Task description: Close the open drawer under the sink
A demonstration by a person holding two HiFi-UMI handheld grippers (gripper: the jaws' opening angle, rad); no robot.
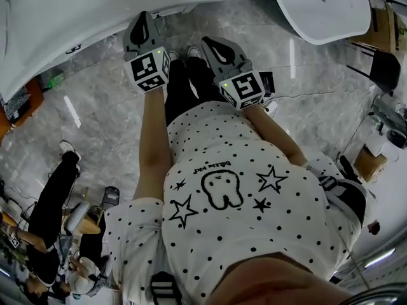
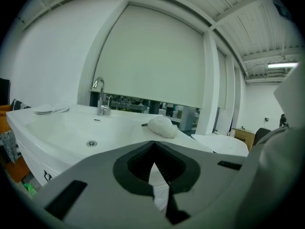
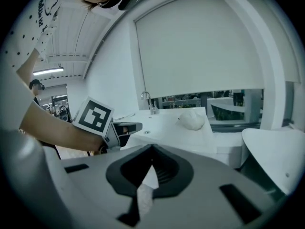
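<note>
A white sink (image 1: 95, 11) stands at the top left of the head view. The left gripper view shows its basin (image 2: 62, 132), a chrome faucet (image 2: 100, 97), a drain (image 2: 91, 143) and a white lump (image 2: 162, 126) on its rim. Only a sliver of the white cabinet front (image 2: 35, 168) below it shows; no drawer can be made out. My left gripper (image 1: 141, 19) is held up near the sink's edge, jaws shut and empty (image 2: 153, 147). My right gripper (image 1: 211, 43) hangs beside it on the right, also shut on nothing (image 3: 151, 150), with the left gripper (image 3: 136, 126) ahead on its left.
A second white basin (image 1: 324, 5) stands to the right of the sink. The floor is grey marble (image 1: 102, 126). People (image 1: 54, 196) are at the lower left. Cardboard boxes (image 1: 369, 164) and a dark chair (image 1: 386, 68) sit at the right.
</note>
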